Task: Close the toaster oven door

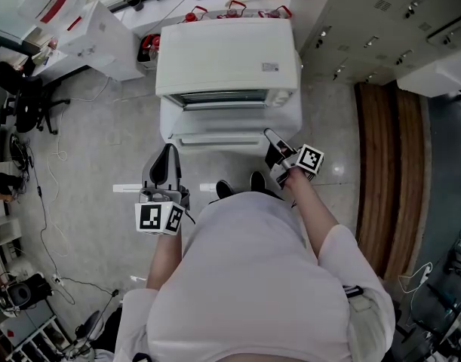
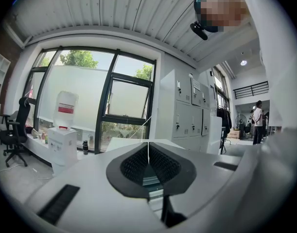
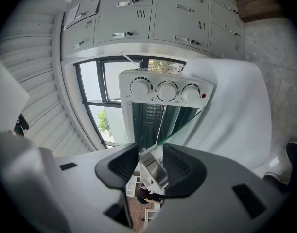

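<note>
Toaster oven door [image 1: 230,125] half open at the front of the white oven [image 1: 226,51]. Right gripper [image 1: 278,149] at its handle [image 3: 155,171], jaws released, handle loose between them. Left gripper [image 1: 164,164] clenched on nothing, apart from the door.

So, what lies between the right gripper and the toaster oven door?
Nothing. The right gripper view shows the door handle between the right gripper's open fingers.

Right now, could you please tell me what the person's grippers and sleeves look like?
The left gripper and right gripper match: pale grey bodies, black jaws with textured pads, and a white cube bearing black square markers on each. No cables show. The person wears a white short-sleeved shirt.
</note>
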`<move>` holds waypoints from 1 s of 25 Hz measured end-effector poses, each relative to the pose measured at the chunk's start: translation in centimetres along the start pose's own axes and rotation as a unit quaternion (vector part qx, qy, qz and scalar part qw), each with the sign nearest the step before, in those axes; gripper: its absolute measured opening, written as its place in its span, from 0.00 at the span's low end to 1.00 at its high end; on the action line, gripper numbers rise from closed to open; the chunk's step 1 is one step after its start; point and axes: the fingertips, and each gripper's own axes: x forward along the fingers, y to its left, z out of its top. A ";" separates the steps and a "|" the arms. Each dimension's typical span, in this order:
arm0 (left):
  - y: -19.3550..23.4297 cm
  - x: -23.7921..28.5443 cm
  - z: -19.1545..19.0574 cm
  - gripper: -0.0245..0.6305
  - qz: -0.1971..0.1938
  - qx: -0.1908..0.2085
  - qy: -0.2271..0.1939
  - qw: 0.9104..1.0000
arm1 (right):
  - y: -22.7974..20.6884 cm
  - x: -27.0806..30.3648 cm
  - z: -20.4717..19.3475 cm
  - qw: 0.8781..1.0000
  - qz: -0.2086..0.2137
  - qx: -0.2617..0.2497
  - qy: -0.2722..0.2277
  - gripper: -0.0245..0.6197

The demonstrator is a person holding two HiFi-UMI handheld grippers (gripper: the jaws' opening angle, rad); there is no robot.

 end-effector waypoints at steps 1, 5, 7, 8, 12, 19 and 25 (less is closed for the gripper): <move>0.0 0.0 0.0 0.07 0.001 0.000 0.000 1.000 | 0.1 0.1 0.1 1.000 -0.003 0.000 -0.001 0.29; 0.1 0.0 0.1 0.07 0.003 -0.001 -0.001 1.000 | 0.4 0.5 0.8 1.000 -0.016 0.000 -0.005 0.32; 0.2 0.0 0.1 0.07 0.005 -0.002 -0.002 1.000 | 0.2 0.7 1.2 1.000 -0.021 0.003 -0.006 0.34; 0.2 0.1 0.1 0.07 0.005 -0.002 -0.002 1.000 | 0.2 0.9 1.5 1.000 -0.023 0.005 -0.006 0.35; 0.4 0.3 0.0 0.07 0.009 -0.004 0.001 1.000 | 0.9 1.7 2.4 1.000 -0.023 0.014 -0.011 0.37; 1.0 0.2 -0.2 0.07 0.015 -0.013 -0.004 1.000 | 1.9 2.6 3.3 0.999 -0.031 0.003 -0.018 0.40; 1.2 0.5 0.0 0.07 0.020 -0.013 -0.004 1.000 | 2.1 3.1 4.2 0.999 -0.035 0.008 -0.030 0.42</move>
